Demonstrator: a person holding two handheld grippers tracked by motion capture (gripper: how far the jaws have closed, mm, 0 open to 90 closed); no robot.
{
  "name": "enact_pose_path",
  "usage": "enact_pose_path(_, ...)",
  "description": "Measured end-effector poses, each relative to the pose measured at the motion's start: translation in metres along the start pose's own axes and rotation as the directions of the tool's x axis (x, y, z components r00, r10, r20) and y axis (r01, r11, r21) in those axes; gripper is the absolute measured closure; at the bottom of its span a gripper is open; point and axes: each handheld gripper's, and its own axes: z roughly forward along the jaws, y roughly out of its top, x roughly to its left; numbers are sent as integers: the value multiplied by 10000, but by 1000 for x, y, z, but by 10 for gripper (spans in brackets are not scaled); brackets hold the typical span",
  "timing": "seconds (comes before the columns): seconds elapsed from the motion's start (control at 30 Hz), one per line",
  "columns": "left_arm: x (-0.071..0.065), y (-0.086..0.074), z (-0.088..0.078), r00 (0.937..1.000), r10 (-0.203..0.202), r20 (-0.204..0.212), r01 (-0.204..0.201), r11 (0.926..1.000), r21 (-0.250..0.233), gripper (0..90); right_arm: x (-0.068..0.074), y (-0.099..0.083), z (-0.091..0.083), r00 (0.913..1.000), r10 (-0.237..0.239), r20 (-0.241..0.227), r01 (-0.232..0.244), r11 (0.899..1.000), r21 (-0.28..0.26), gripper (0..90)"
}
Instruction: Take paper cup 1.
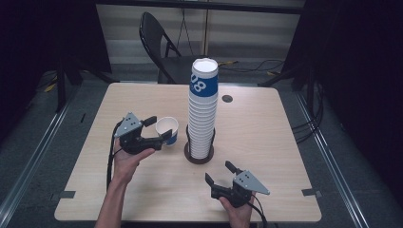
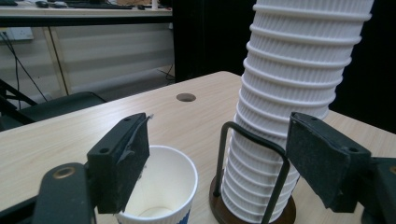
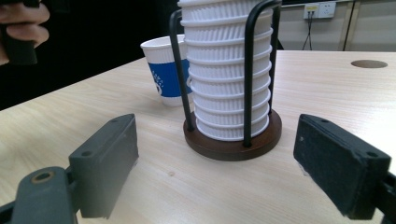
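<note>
My left gripper (image 1: 158, 128) has its jaws set wide around a single paper cup (image 1: 167, 129), not pressing it. The cup stands on the worktop (image 1: 266, 123), just left of the tall cup stack (image 1: 203, 109). My right gripper (image 1: 220, 173) rests near, jaws open, empty.

Light wood worktop (image 1: 266, 123), rounded corners, round hole (image 1: 227, 99) near its far edge. On it: dark round holder base (image 1: 198, 156) with black wire uprights, carrying a tall cup stack (image 1: 203, 109), just beyond and left of the right claw (image 1: 219, 173). A single cup (image 1: 167, 130) stands upright on the worktop beside the base, at the left claw (image 1: 159, 128), one pad inside its rim.
</note>
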Motion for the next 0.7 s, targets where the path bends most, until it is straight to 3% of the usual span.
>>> enact_pose_path(0.13, -4, 14, -3, 10000, -61, 17, 62, 9998, -211, 214, 0, 0, 0, 10000, -14, 10, 14, 10000, -30, 135)
enact_pose_path(0.2, -6, 21, -5, 9997, -81, 232, 89, 9993, -350, 212, 0, 0, 0, 10000, -4, 6, 4, 10000, -47, 135)
enact_pose_path(0.3, -10, 31, -6, 9996, 150, 249, -138, 9989, -457, 187, 0, 0, 0, 10000, -20, -30, 20, 10000, -25, 135)
enact_pose_path(0.47, -16, 49, -3, 9965, 440, 716, -402, 9977, -546, 167, 0, 0, 0, 10000, -12, -37, 12, 10000, 1, 135)
enact_pose_path(0.7, -24, 74, 3, 9892, 544, 1360, -452, 9966, -696, 166, 0, 0, 0, 10000, -18, -38, 18, 10000, -12, 137)
